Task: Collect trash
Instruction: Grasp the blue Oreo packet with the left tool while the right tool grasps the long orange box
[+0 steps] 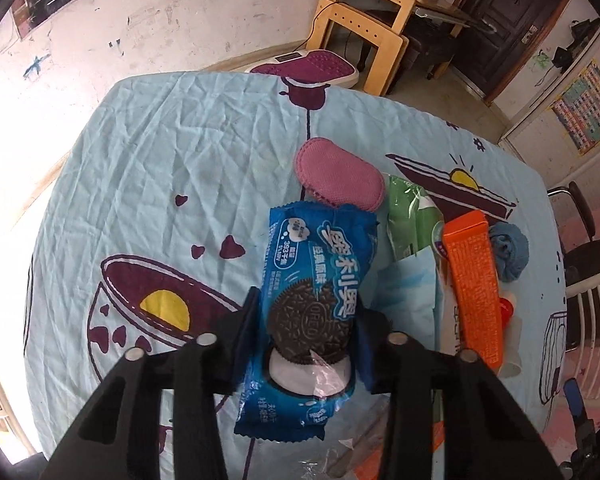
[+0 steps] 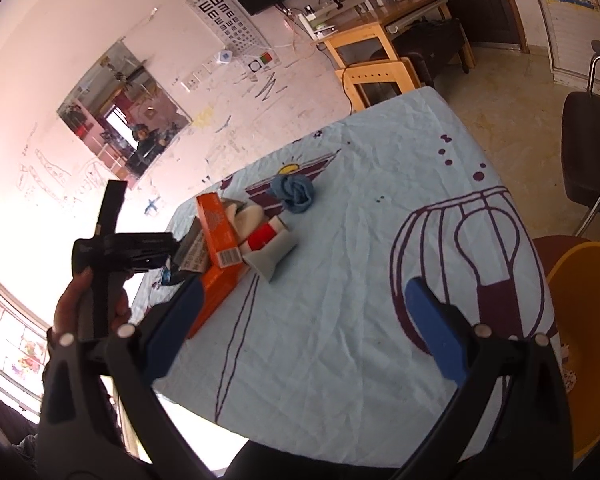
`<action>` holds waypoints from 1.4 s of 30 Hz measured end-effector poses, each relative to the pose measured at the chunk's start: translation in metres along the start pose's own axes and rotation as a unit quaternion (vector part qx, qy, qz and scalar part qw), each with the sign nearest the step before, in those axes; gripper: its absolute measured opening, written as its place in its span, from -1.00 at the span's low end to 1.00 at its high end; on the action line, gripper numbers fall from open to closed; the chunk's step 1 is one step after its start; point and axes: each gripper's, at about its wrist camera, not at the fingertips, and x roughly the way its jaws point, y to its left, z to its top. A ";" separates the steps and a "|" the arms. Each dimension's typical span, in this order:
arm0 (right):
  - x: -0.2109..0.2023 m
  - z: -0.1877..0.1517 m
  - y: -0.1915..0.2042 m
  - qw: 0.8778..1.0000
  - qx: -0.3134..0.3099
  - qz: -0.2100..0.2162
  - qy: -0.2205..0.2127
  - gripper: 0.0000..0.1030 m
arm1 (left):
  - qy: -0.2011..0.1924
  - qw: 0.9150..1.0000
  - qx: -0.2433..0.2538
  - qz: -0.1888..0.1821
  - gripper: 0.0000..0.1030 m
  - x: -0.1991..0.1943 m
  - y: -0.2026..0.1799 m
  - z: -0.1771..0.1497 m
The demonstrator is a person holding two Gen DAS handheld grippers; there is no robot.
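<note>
My left gripper point(image 1: 306, 320) is shut on a blue Oreo wrapper point(image 1: 312, 300) and holds it above the light blue tablecloth point(image 1: 172, 160). Beyond it on the table lie a pink pad point(image 1: 340, 176), a green packet point(image 1: 410, 216), an orange box point(image 1: 476, 284), a blue cloth ball point(image 1: 510, 252) and a white and red item point(image 1: 508, 312). My right gripper point(image 2: 304, 320) is open and empty above the near part of the table. The right wrist view shows the orange box point(image 2: 218, 236), the blue cloth ball point(image 2: 294, 194) and the white and red item point(image 2: 266, 244). The left hand and its gripper body point(image 2: 112, 256) show at the left.
A yellow bin point(image 2: 588, 344) stands at the table's right edge beside a dark chair point(image 2: 592, 152). Wooden furniture point(image 1: 364, 40) and a purple massage mat point(image 1: 312, 66) lie beyond the table's far edge. A white rail point(image 1: 592, 308) stands at the right.
</note>
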 end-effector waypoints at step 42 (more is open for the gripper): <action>0.164 0.019 0.153 0.930 -0.330 -0.130 0.096 -0.26 | -0.142 0.982 -0.038 -0.118 -0.74 -0.102 0.112 -0.061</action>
